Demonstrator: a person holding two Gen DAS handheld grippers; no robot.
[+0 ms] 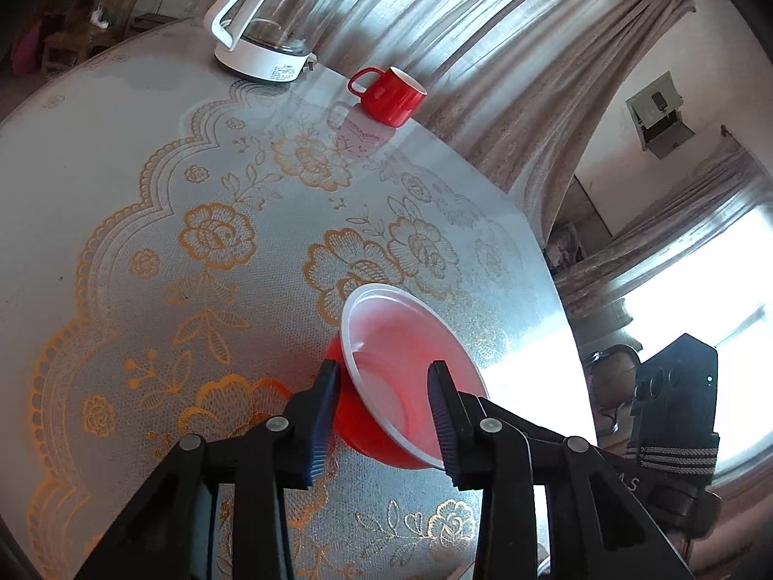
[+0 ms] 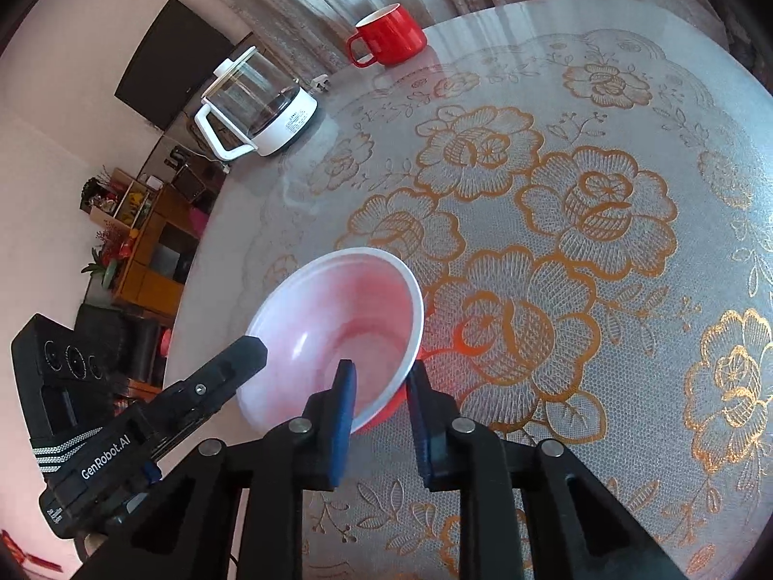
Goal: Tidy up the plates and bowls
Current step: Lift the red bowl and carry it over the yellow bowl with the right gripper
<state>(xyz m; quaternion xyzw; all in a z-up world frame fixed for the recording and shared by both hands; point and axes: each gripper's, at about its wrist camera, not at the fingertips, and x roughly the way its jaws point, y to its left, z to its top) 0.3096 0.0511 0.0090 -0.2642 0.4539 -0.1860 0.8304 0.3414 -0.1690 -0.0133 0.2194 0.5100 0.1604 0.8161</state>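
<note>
My working surface is the round table (image 1: 121, 183) under a glossy lace-patterned cover with gold flowers. At its far edge stand a glass electric kettle with a white base and handle (image 1: 270, 24) and a red ceramic mug with a white interior (image 1: 389, 96), both well apart from the work.

The task's thing is a thin plastic bowl, red outside and white inside (image 1: 401, 338). It sits tilted near the table's edge, its lower wall close to or touching the cover; I cannot tell which.

Both tools straddle its rim from opposite sides:

1. My right gripper (image 2: 379, 386) has one blue pad (image 2: 344, 415) inside the bowl and the other outside. The gap is narrow, and I judge it clamped on the rim.
2. My left gripper (image 1: 384, 386) brackets the rim in the same way, but daylight shows between the pads and the wall. I judge it released, not yet gripping.

Hazards, as I judge them:

- The wall is thin. Two clamps pulling in different directions could buckle or crack the rim.
- The cover is slick and the bowl lies near the edge. A slipped grip could send it off the table.
- If the left jaws close off-centre, they could push the bowl out of the right grip.
</note>
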